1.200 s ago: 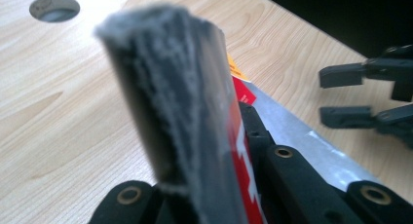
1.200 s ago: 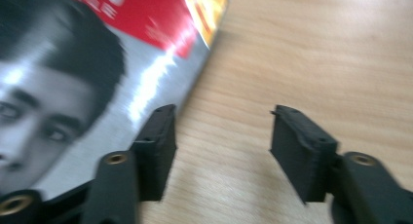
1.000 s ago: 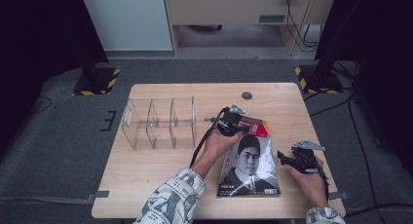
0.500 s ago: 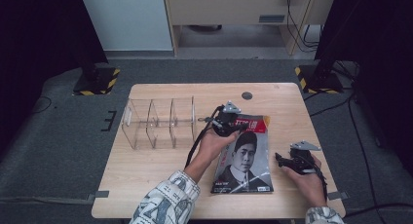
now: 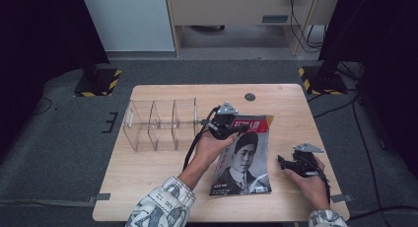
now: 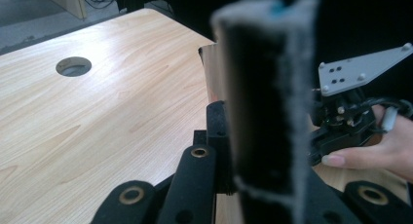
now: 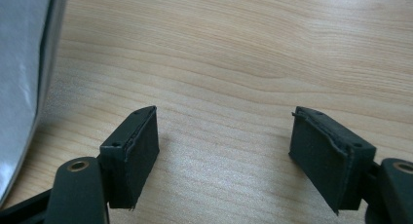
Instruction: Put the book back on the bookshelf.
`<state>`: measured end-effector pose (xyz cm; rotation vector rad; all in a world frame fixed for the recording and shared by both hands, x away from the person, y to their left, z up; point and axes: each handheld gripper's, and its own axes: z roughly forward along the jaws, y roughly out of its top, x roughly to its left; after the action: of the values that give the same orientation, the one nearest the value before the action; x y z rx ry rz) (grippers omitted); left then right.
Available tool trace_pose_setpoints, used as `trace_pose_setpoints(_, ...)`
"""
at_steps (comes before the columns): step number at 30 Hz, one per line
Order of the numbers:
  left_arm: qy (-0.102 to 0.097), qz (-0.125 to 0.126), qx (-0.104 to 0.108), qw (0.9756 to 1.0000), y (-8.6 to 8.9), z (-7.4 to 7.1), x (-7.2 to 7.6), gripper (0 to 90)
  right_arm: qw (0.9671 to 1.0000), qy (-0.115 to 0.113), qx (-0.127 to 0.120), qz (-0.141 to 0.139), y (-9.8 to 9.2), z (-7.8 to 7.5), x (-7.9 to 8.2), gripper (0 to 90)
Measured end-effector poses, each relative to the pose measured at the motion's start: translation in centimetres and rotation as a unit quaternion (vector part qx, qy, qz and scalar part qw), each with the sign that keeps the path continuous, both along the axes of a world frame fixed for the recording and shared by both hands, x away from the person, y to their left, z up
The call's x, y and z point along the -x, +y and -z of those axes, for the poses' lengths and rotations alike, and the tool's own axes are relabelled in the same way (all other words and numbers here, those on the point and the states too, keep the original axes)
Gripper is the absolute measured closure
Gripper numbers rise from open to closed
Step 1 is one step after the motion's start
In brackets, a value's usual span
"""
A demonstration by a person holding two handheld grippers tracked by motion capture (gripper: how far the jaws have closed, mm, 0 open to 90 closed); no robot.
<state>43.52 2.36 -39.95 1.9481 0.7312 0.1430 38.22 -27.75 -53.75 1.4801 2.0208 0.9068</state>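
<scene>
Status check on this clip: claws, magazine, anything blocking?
Left claw shut on magazine top edge, lifting it. Right claw open, jaws just widened, nothing between. Clear rack stands left of magazine, apart.

Dim room, evenly lit table (image 5: 162, 163); near pad blurred in left gripper view; soft shadows under right tongs (image 7: 224, 156)

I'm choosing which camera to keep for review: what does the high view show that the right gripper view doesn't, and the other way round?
High view adds: the clear divider rack, the table's round hole, and the left tool shut on the top edge of the magazine.
Right gripper view adds: a close look at the right tool, whose jaws have just been opening and stand apart with nothing between them, just above bare wood.
Both share: the wooden table and the magazine, whose glossy edge lies at the left of the close view.
</scene>
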Motion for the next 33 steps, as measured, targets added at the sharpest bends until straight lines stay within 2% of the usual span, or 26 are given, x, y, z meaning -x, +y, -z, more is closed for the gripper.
trace_pose_setpoints(9, -0.008, 0.0, 0.016, 0.9998, 1.0, -1.6, 1.0, 86.5, 1.0, 0.0, 0.001, 0.001, 0.0, 0.0, 0.0, 26.3)
trace_pose_setpoints(17, -0.016, 0.001, 0.014, 0.9998, 1.7, -2.5, 1.3, 86.5, 1.0, 0.0, 0.002, 0.001, 0.0, 0.0, 0.1, 26.3)
trace_pose_setpoints(22, -0.019, -0.001, 0.022, 0.9996, 2.3, -3.0, 1.6, 86.5, 1.0, 0.001, 0.001, 0.001, 0.0, 0.0, 0.1, 26.3)
trace_pose_setpoints(33, -0.026, -0.004, 0.027, 0.9993, 3.2, -4.0, 1.9, 86.5, 1.0, 0.0, 0.002, 0.001, 0.0, 0.0, 0.0, 26.3)
